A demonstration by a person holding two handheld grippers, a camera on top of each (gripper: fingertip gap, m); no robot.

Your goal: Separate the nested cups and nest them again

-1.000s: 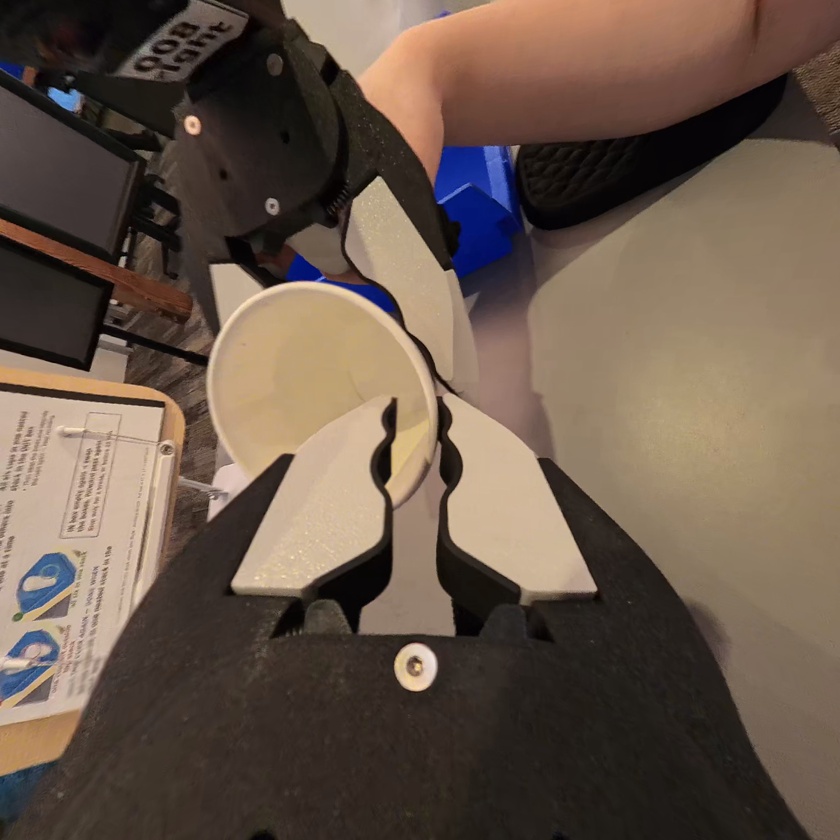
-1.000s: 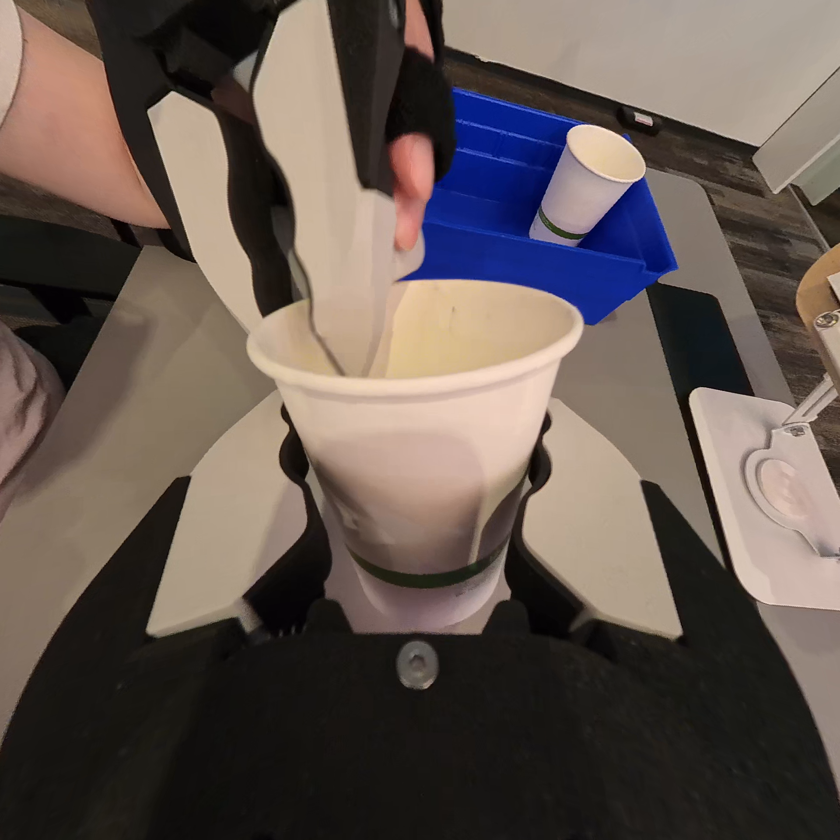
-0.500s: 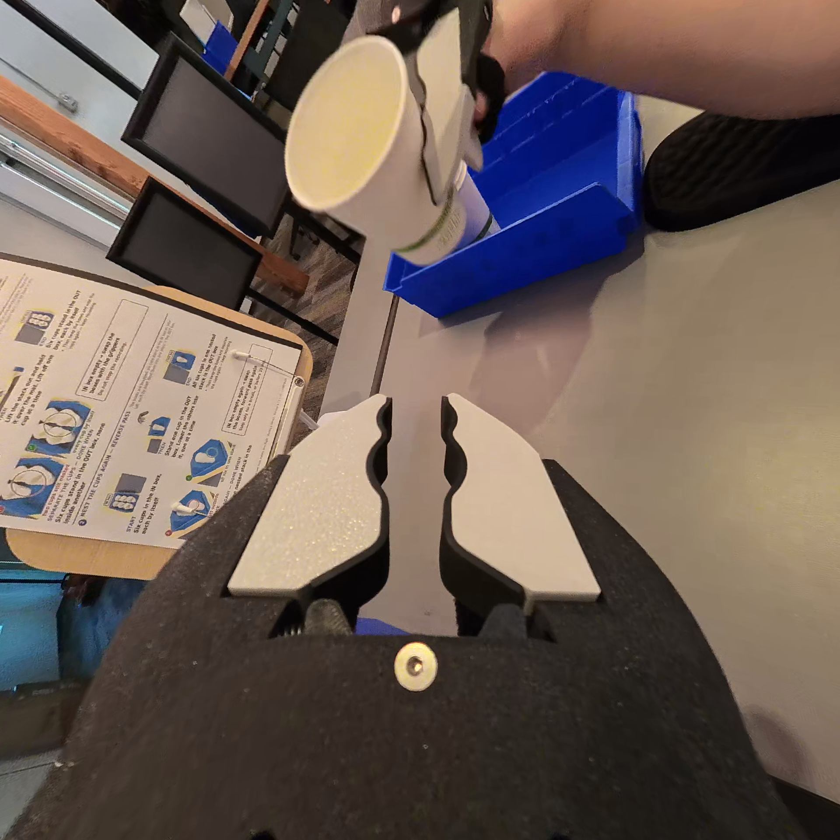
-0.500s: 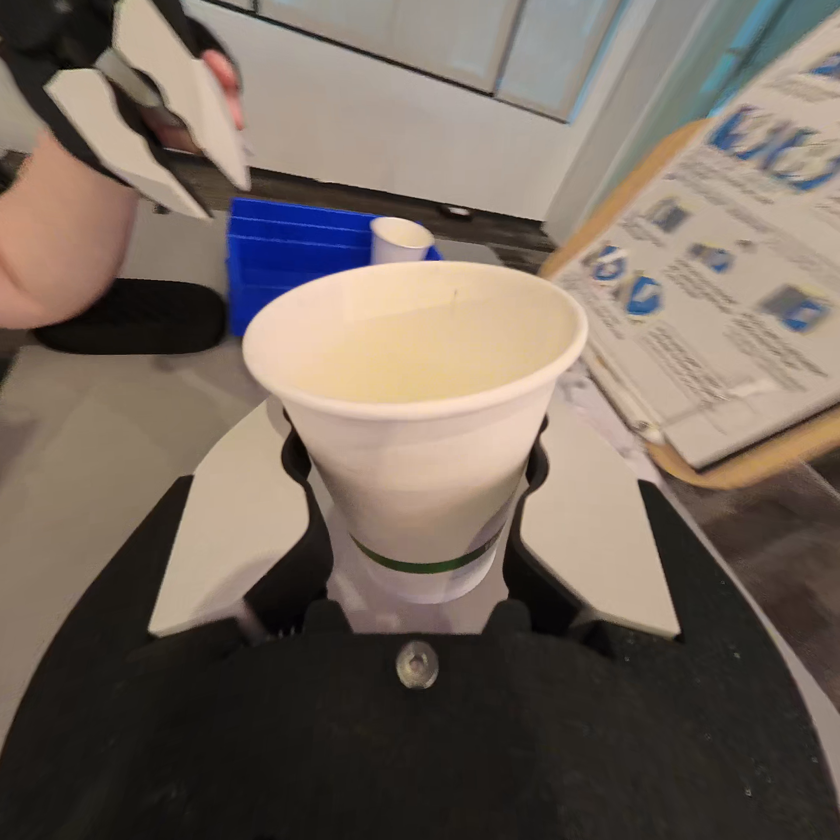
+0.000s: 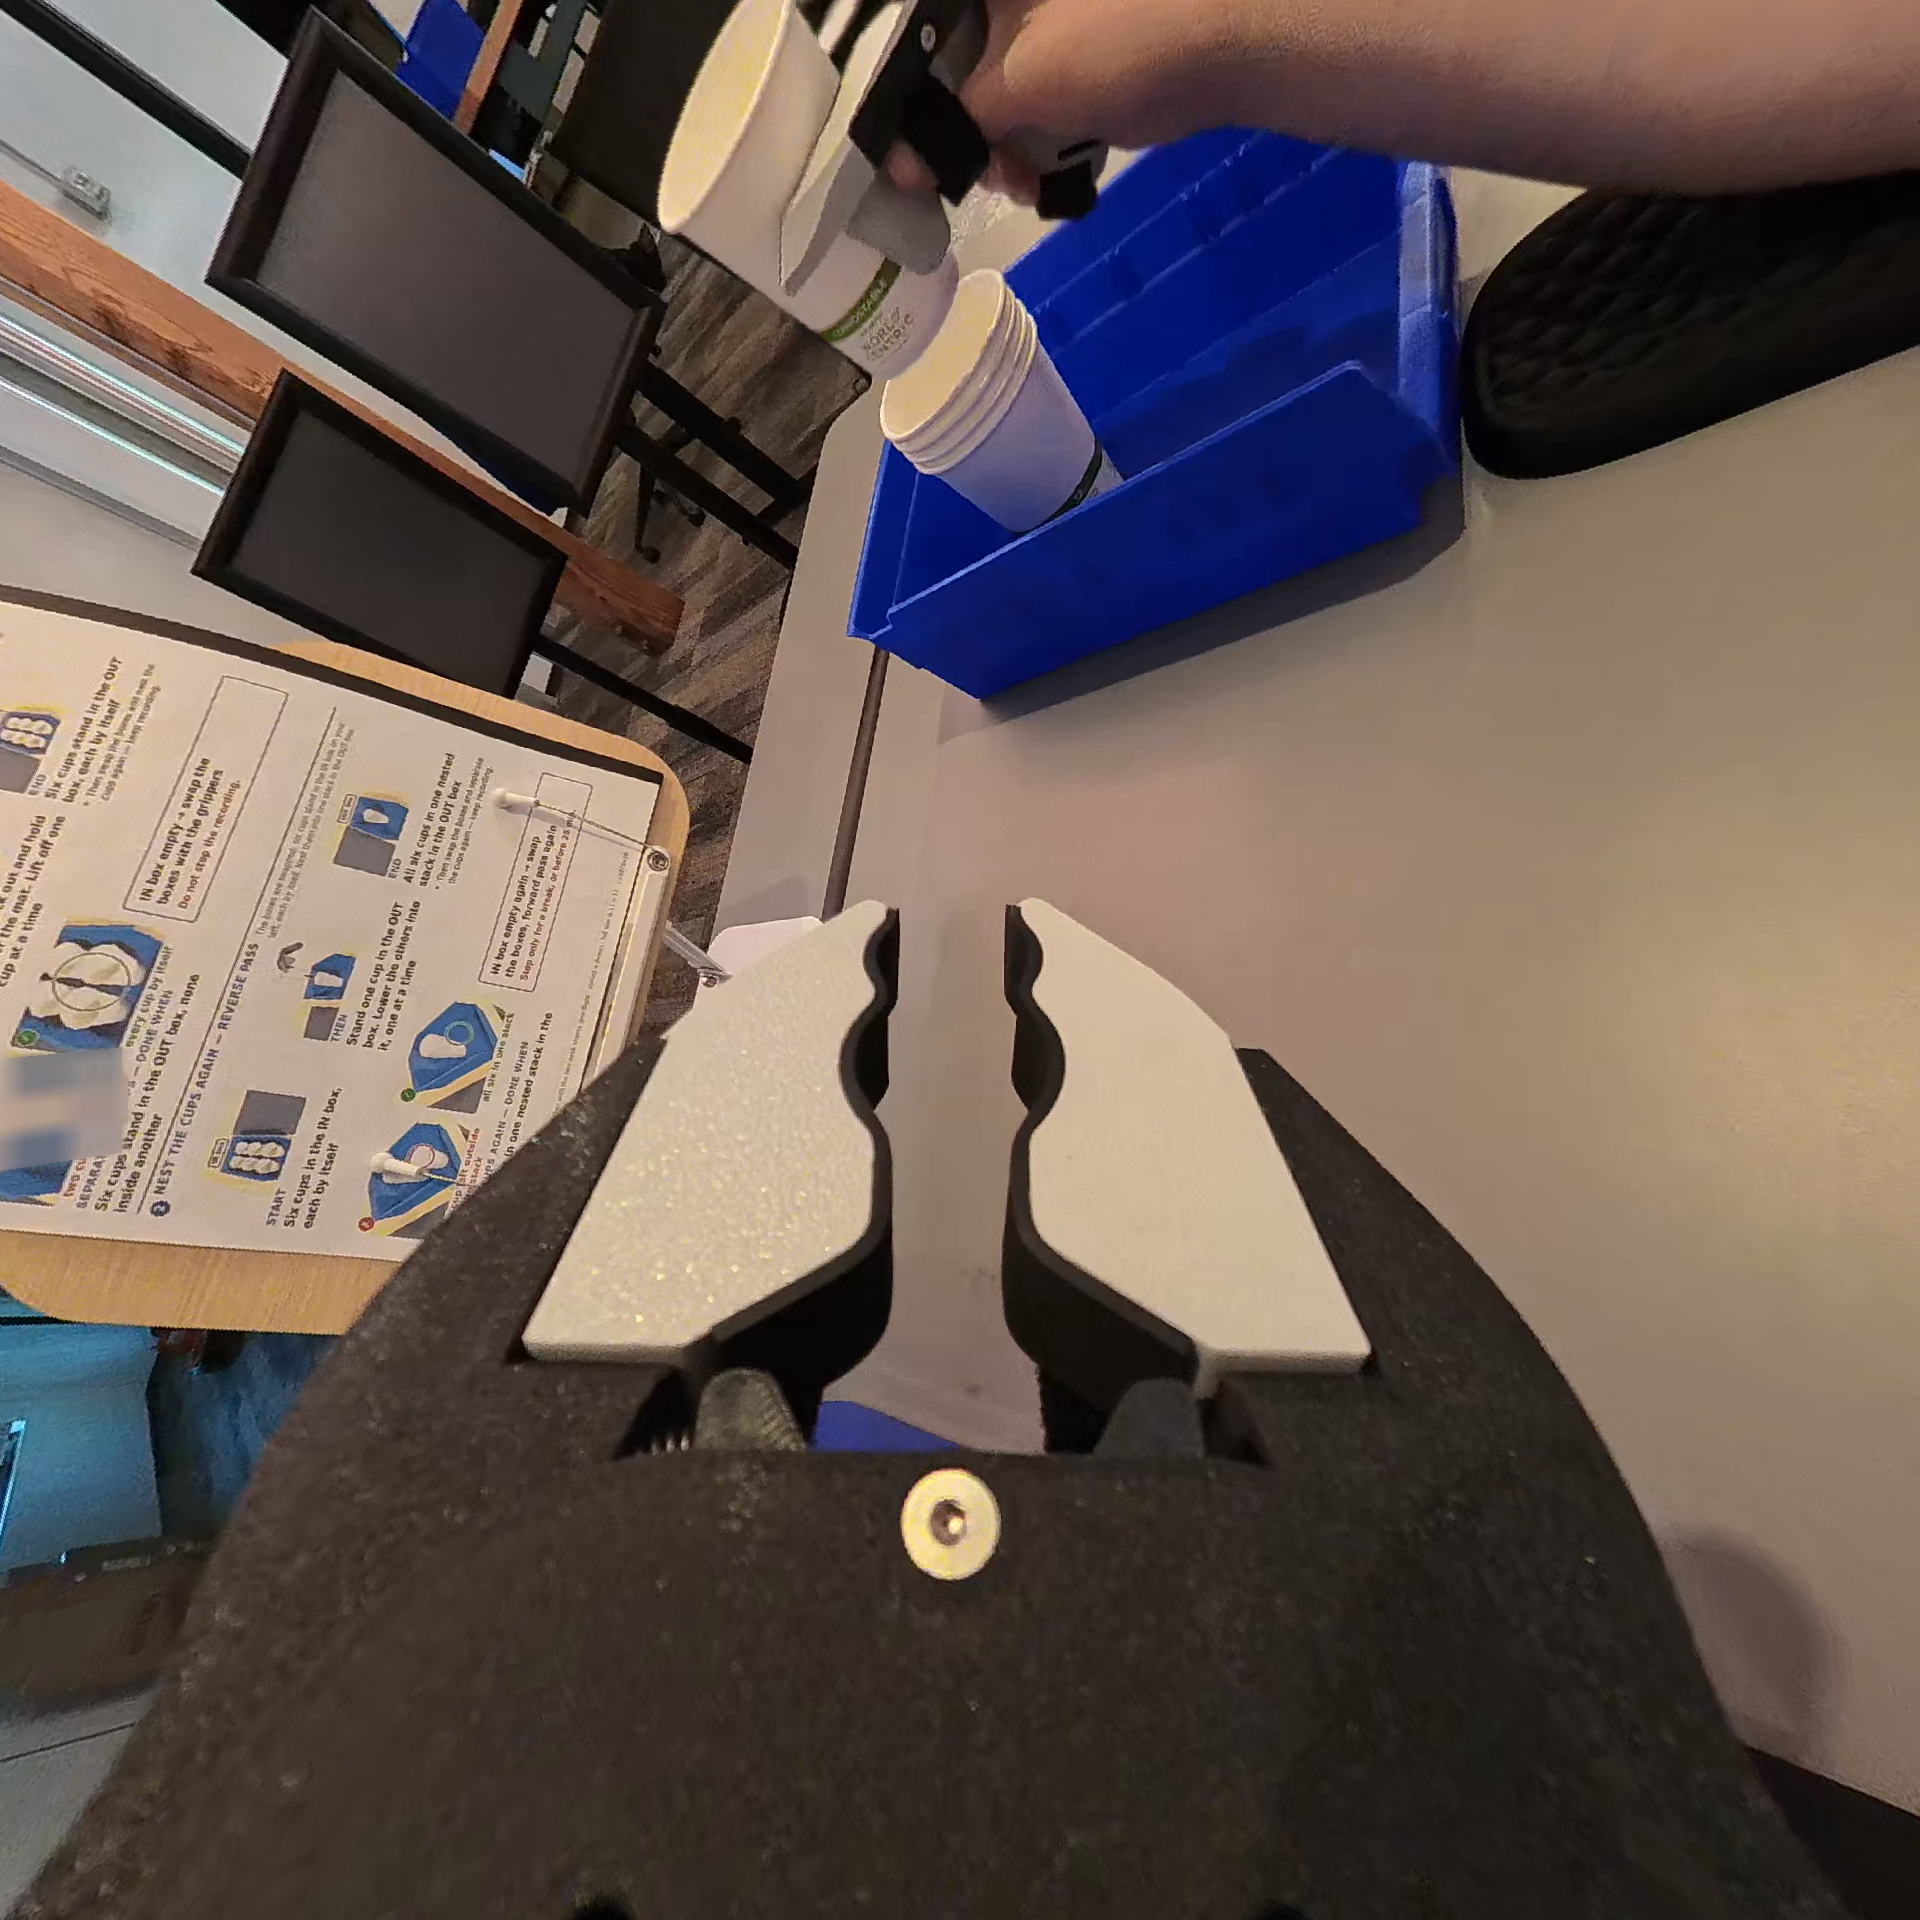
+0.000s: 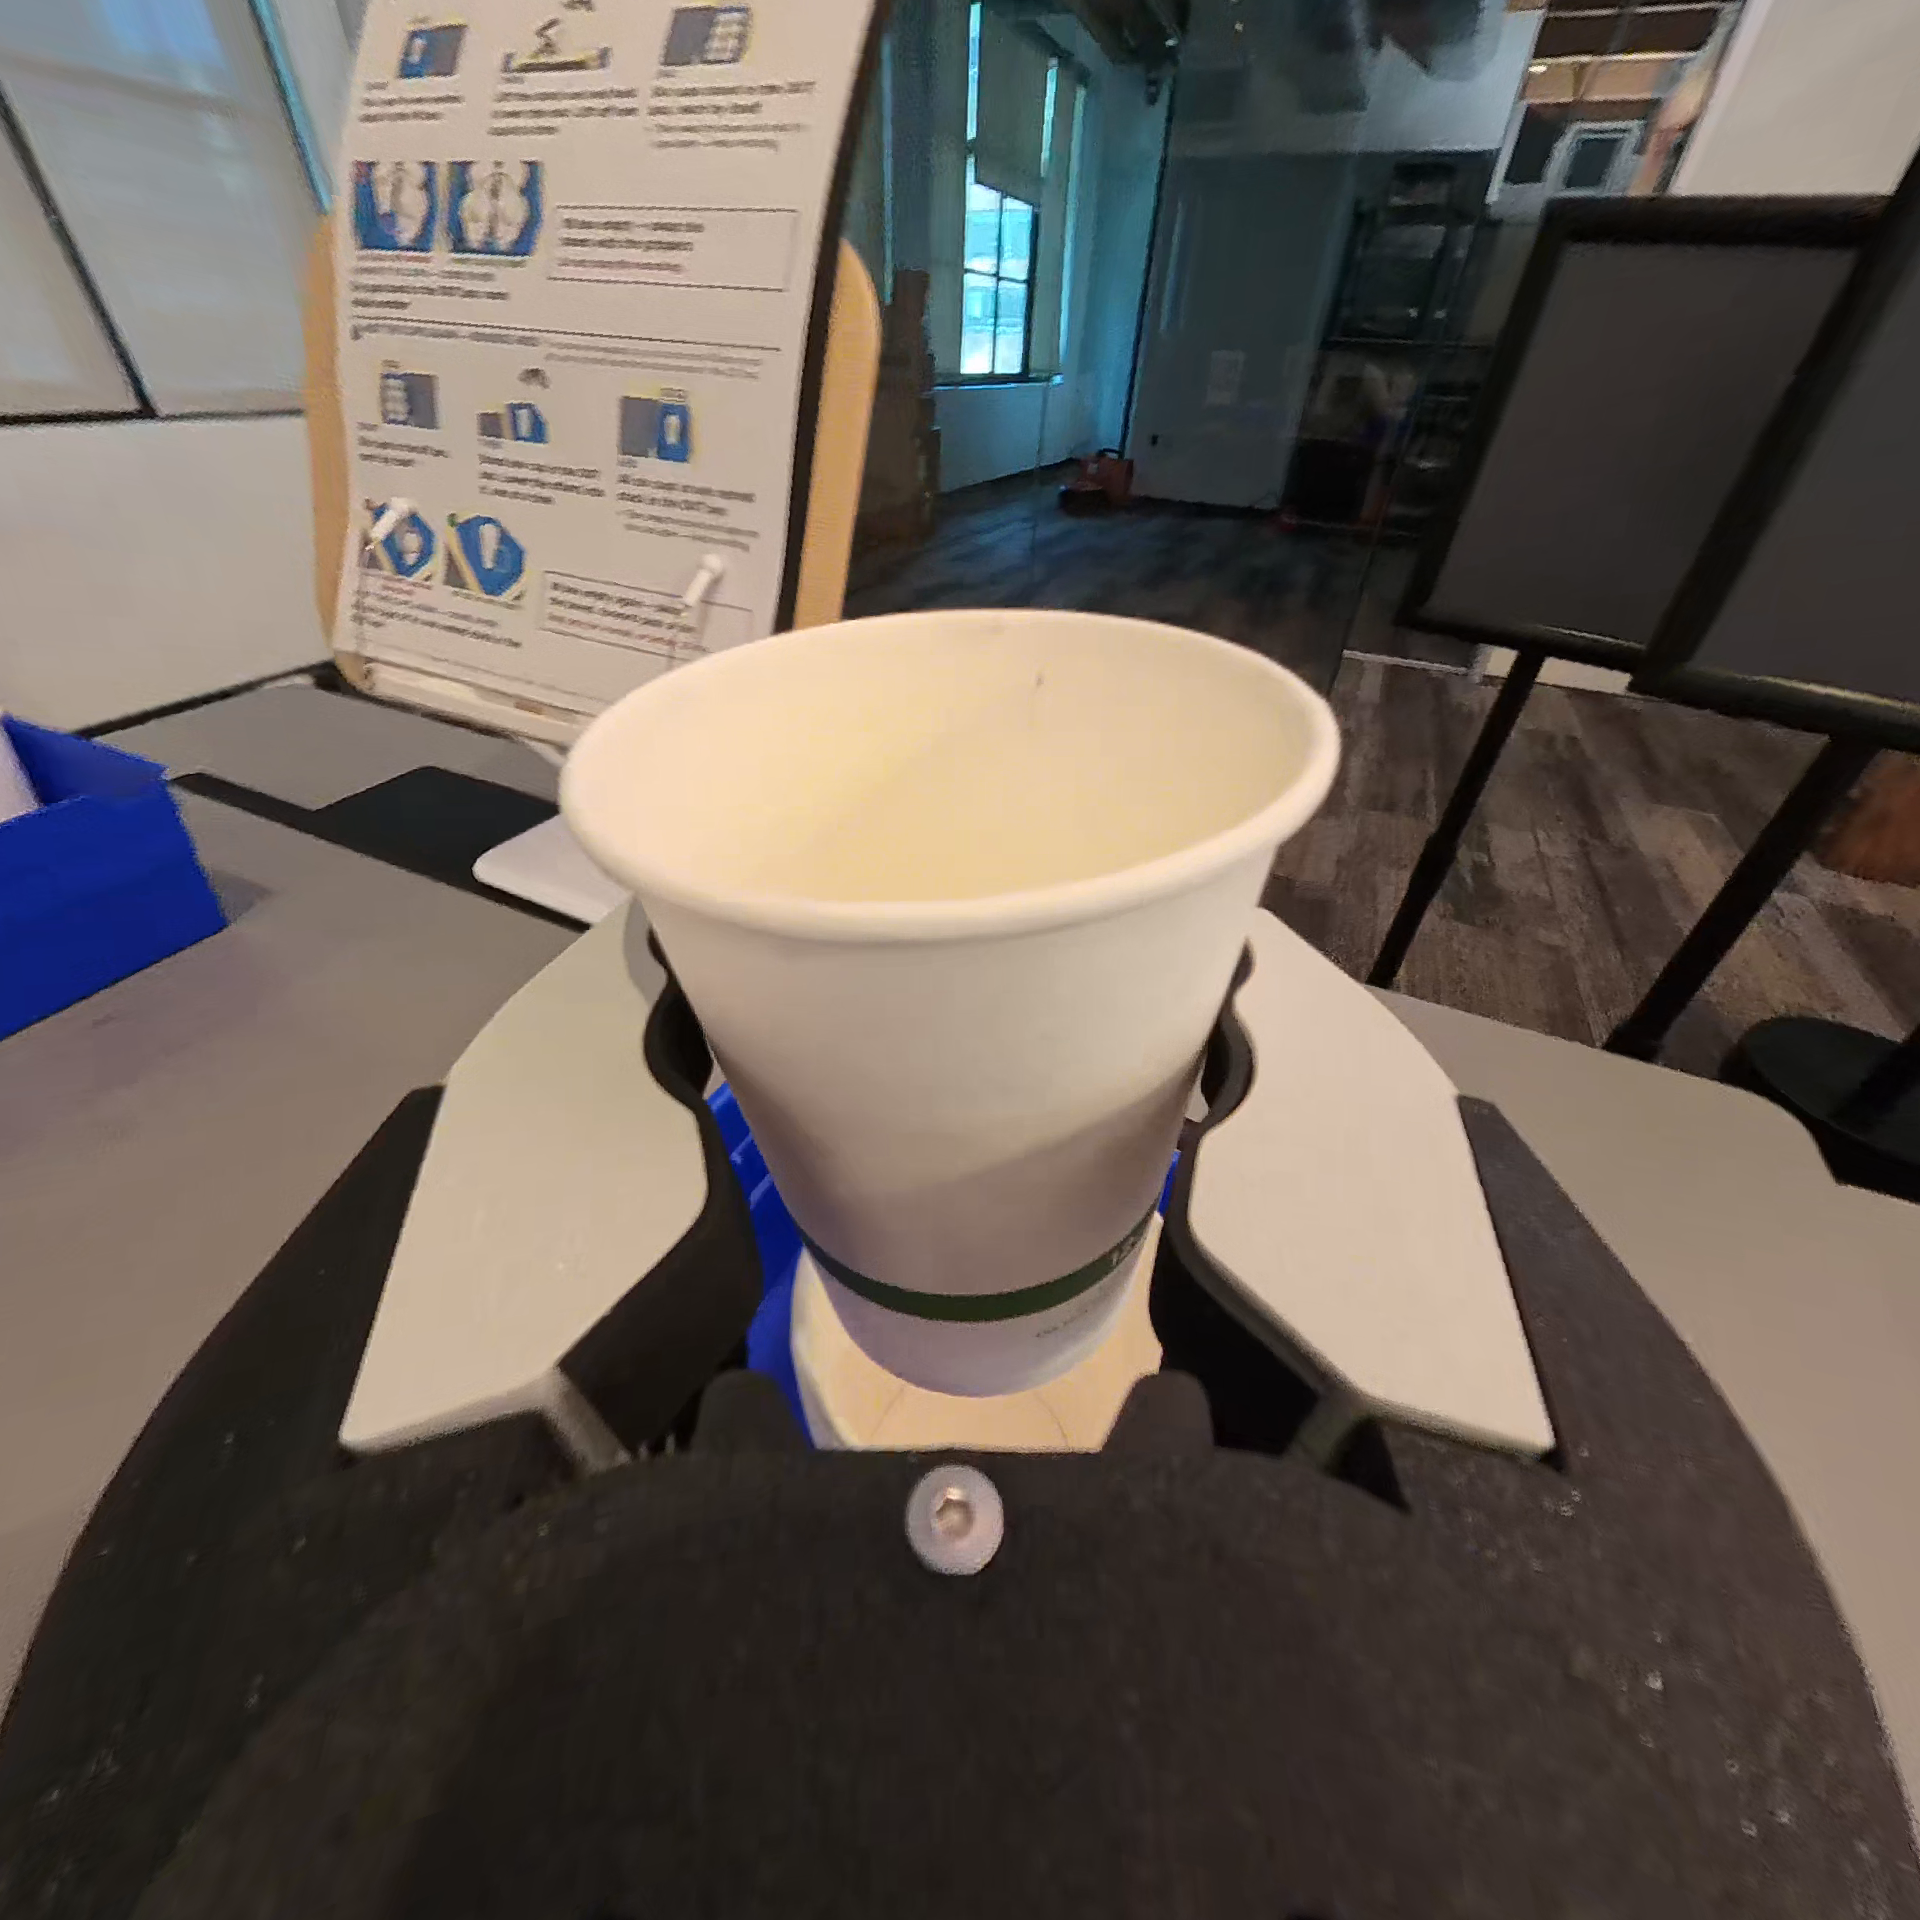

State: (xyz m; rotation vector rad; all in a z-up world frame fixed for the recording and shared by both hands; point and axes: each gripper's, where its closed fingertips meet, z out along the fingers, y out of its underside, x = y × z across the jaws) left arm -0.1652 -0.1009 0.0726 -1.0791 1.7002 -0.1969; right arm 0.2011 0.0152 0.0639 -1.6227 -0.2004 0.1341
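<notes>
- The white paper cup (image 6: 951, 935) with a green band near its base sits clamped between my right gripper's (image 6: 951, 1049) fingers, mouth up and empty, its base just entering the stack's mouth.
- The stack of nested white cups (image 5: 987, 416) leans toward ten o'clock inside the blue bin (image 5: 1195, 520).

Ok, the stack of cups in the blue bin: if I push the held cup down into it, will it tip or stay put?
Probably it shifts a little. The stack leans against the wall of the blue bin rather than standing upright, so it may slide. It looks like light, thin paper, so pressing hard may dent its rims. The cup in the right hand-held gripper is already at its mouth; easing it in gently seems safest.
</notes>
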